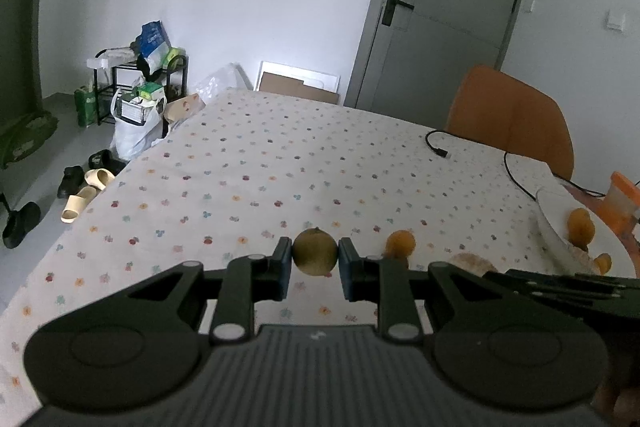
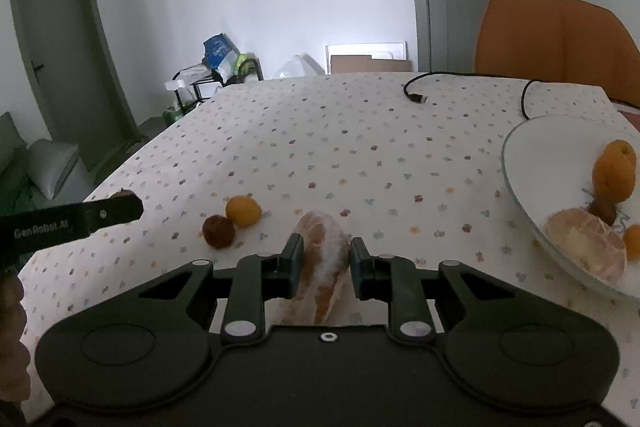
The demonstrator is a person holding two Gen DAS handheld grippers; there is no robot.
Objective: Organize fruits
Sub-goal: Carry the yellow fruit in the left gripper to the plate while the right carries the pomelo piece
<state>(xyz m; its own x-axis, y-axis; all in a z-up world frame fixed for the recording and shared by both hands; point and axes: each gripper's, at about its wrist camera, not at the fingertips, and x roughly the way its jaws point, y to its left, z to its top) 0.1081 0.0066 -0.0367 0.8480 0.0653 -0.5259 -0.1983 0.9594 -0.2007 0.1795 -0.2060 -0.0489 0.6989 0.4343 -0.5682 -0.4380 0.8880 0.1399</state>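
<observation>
two tools: left tool [image 1: 315, 261] grips kiwi [image 1: 315, 253], right tool [image 2: 326, 263] grips pomelo segment [image 2: 325, 259]; "genrobot.ai".

Black USB cable [image 2: 416, 95] looping across the far right part of the flower-print tablecloth [image 1: 280, 163], plug end lying free. Orange chair [image 2: 560, 39] pushed against the table's far right edge. Grey door [image 1: 448, 7] beyond it. Off the left edge: black rack [image 1: 120, 83] stuffed with bags, slippers [image 1: 86, 193] on the floor.
</observation>
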